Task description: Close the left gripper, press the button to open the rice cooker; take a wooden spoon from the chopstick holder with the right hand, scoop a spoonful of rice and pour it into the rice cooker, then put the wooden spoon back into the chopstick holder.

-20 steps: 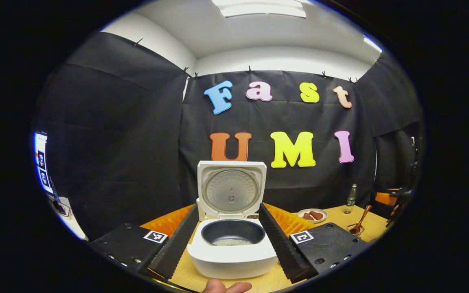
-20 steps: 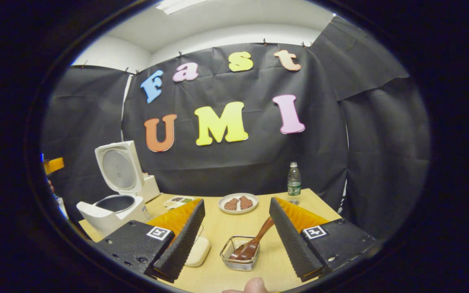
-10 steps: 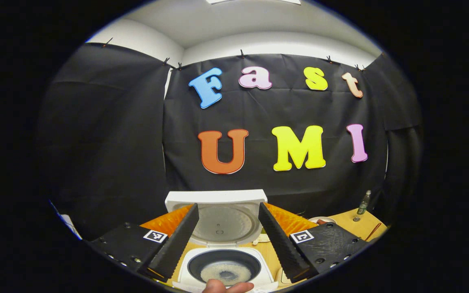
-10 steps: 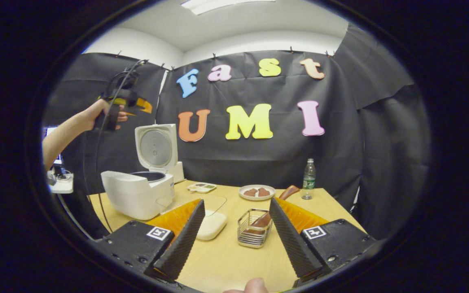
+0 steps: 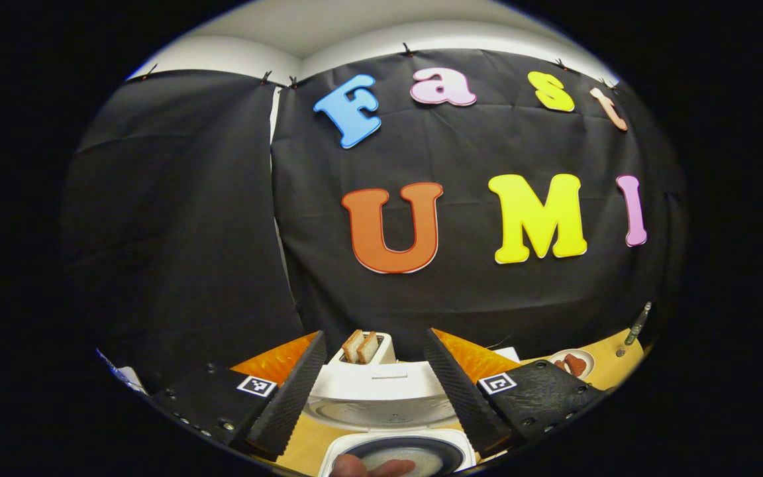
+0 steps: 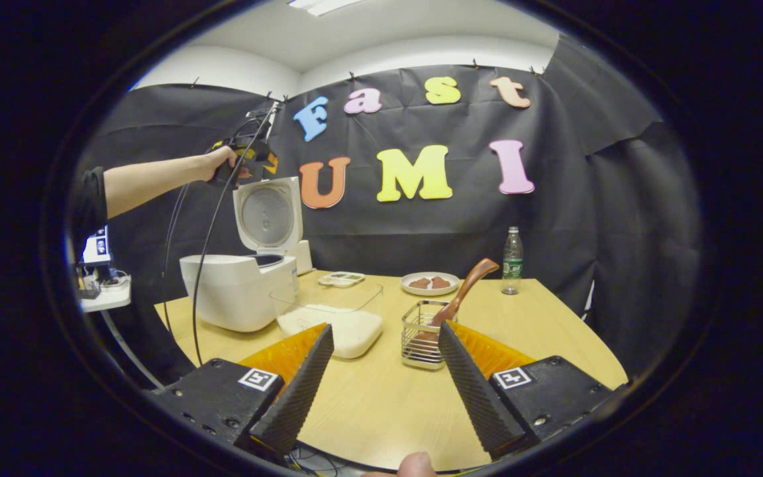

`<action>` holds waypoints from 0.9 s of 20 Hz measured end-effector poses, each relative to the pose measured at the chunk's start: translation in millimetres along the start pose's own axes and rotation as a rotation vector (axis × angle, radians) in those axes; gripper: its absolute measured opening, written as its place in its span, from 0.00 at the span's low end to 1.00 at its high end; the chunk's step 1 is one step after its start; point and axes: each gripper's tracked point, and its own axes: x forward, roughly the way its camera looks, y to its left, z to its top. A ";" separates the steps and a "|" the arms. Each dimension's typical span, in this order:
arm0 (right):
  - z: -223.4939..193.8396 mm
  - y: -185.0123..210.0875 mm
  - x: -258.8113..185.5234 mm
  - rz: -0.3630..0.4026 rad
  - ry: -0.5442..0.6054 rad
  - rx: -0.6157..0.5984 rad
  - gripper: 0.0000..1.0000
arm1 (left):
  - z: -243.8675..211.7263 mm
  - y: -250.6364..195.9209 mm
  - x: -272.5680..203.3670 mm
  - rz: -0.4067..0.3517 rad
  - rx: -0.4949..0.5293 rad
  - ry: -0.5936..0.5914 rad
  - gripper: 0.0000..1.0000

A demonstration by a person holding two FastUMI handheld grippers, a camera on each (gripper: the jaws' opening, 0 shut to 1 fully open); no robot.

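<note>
My left tongs (image 5: 375,387) spread apart, nothing between, poised over rice cooker (image 5: 388,397); lid up, pot with rice (image 5: 398,458) at 6 o'clock. Toaster (image 5: 365,348) at 12 beyond lid. In right gripper view, left tongs (image 6: 249,159) above cooker lid (image 6: 267,213), held by hand (image 6: 219,161). My right tongs (image 6: 385,384) also apart, empty, above bench (image 6: 381,404). Wooden spoon (image 6: 464,291) leans in chopstick holder (image 6: 421,334) at 1 o'clock of tongs; rice box (image 6: 335,318) at 11

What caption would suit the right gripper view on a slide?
Open right gripper faces a wooden spoon standing in a wire chopstick holder, beside a container of rice and an open rice cooker.
</note>
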 end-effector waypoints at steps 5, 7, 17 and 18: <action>-5.1 6.7 9.7 -0.002 0.018 0.006 1.00 | -13.1 -0.8 16.8 -0.042 -0.105 0.084 0.95; -8.4 12.1 11.0 0.007 0.030 0.002 1.00 | -23.4 2.3 18.1 -0.030 -0.092 0.124 0.95; 1.8 34.7 -7.7 0.033 0.008 -0.039 1.00 | -47.7 -5.0 -42.5 -0.081 -0.047 0.278 0.96; 4.5 38.7 -11.7 0.037 0.001 -0.057 1.00 | -54.7 -7.0 -56.4 -0.095 -0.046 0.285 0.96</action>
